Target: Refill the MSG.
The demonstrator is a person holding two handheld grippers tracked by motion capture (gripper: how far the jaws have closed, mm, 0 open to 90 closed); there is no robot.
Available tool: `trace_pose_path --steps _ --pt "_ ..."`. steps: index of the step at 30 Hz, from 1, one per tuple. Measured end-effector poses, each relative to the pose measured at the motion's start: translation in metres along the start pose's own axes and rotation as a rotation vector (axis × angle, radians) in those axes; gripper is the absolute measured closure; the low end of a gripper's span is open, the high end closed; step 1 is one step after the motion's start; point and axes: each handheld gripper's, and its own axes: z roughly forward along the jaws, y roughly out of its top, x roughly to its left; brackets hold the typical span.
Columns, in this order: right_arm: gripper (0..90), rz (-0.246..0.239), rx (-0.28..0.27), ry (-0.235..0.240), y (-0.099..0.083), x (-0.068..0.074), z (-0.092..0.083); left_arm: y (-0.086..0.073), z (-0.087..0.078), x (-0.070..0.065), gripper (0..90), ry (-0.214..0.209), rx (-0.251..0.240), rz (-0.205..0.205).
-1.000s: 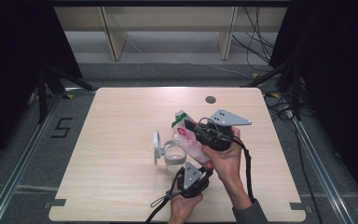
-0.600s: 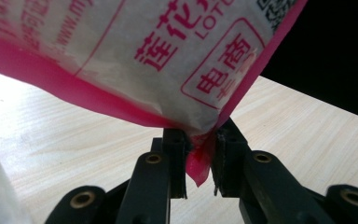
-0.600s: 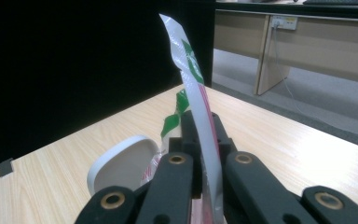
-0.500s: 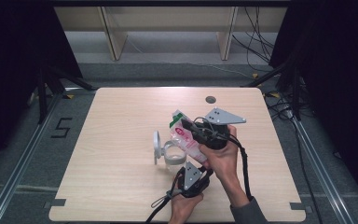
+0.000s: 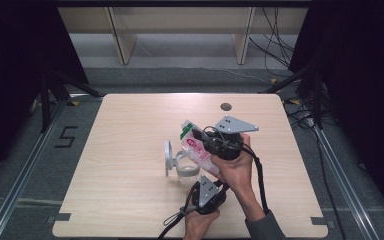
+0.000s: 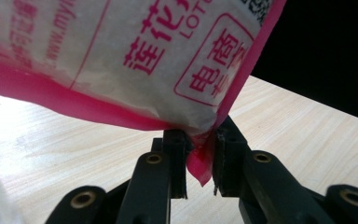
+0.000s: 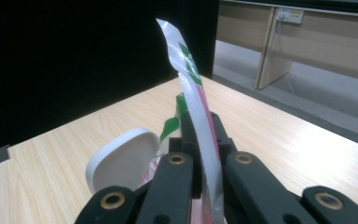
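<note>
Pink-and-white bag (image 5: 196, 149) slants over the clear jar (image 5: 184, 164): right gripper (image 5: 203, 139) pinches its upper end, left gripper (image 5: 206, 186) its lower corner, jar directly beneath.

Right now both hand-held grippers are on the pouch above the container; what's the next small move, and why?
Probably tip the pouch a little further toward the clear container. The right hand-held gripper pinches its upper green-and-white edge, the left hand-held gripper pinches its pink bottom corner, and the pouch hangs slanted over the container, whose white lid stands open. Raising the bottom corner should start the contents sliding.
</note>
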Motion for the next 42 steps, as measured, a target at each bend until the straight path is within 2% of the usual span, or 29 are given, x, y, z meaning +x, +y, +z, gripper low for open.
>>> trace_pose_path --steps 1,2,6,9,10,14,16,18,20,21,22,24,27,31,32,36,37,38,40,42 --pt "90.0 -0.009 0.007 -0.009 0.000 0.000 0.000 0.000 0.001 -0.001 77.2 0.003 -0.005 0.012" --pt "90.0 0.008 0.008 -0.004 0.000 0.000 0.001 0.000 0.000 -0.002 77.3 0.003 0.000 0.009" --pt "90.0 -0.008 0.016 -0.010 0.000 -0.002 0.002 -0.001 0.001 -0.001 77.3 0.000 -0.003 0.009" --pt "90.0 0.002 0.020 0.000 0.000 -0.002 0.004 -0.001 0.000 -0.003 77.3 0.002 0.001 -0.002" --pt "90.0 0.011 0.024 -0.012 0.000 -0.002 0.004 -0.002 0.000 -0.002 77.3 0.003 0.004 0.001" --pt "90.0 -0.005 0.037 -0.004 -0.001 -0.004 0.006 -0.002 0.001 -0.004 77.4 0.001 0.008 -0.003" --pt "90.0 0.005 0.047 -0.019 -0.001 -0.004 0.008 -0.002 0.000 -0.004 77.4 0.001 0.006 0.000" --pt "90.0 0.005 0.037 -0.011 -0.001 -0.003 0.008 -0.003 0.001 -0.004 77.4 -0.006 -0.006 0.005" --pt "90.0 -0.005 0.051 -0.016 -0.001 -0.002 0.008 -0.003 -0.002 -0.007 77.4 0.013 0.009 -0.015" --pt "90.0 -0.014 0.053 -0.004 0.000 -0.002 0.008 -0.003 -0.002 -0.007 77.4 0.016 0.008 -0.014" --pt "90.0 -0.019 0.051 0.001 0.000 -0.002 0.008 -0.003 0.000 -0.005 77.4 0.001 -0.001 0.008" --pt "90.0 -0.001 0.063 -0.014 0.000 -0.001 0.008 -0.003 0.001 -0.005 77.5 -0.005 -0.001 0.014" --pt "90.0 0.008 0.074 -0.015 -0.001 -0.001 0.008 -0.003 0.001 -0.006 77.5 -0.007 0.001 0.011" --pt "90.0 -0.030 0.066 -0.019 0.000 -0.003 0.008 -0.003 0.001 -0.006 77.6 -0.005 -0.003 0.017" --pt "90.0 -0.010 0.065 -0.011 0.000 -0.002 0.009 -0.002 0.001 -0.006 77.6 -0.006 -0.001 0.016" --pt "90.0 -0.020 0.080 -0.019 0.001 0.000 0.009 -0.002 0.003 -0.007 77.6 -0.006 -0.006 0.022" --pt "90.0 -0.018 0.088 -0.023 0.001 0.001 0.009 -0.002 0.003 -0.008 77.7 -0.012 -0.007 0.017" --pt "90.0 -0.031 0.078 -0.013 0.001 0.000 0.012 -0.002 0.002 -0.009 77.6 0.006 0.002 -0.005" --pt "90.0 -0.041 0.080 -0.021 0.001 0.001 0.012 -0.002 0.003 -0.009 77.6 0.008 -0.003 -0.004" --pt "90.0 -0.031 0.095 -0.023 0.002 0.002 0.011 -0.001 0.003 -0.009 77.7 0.004 -0.002 -0.004"
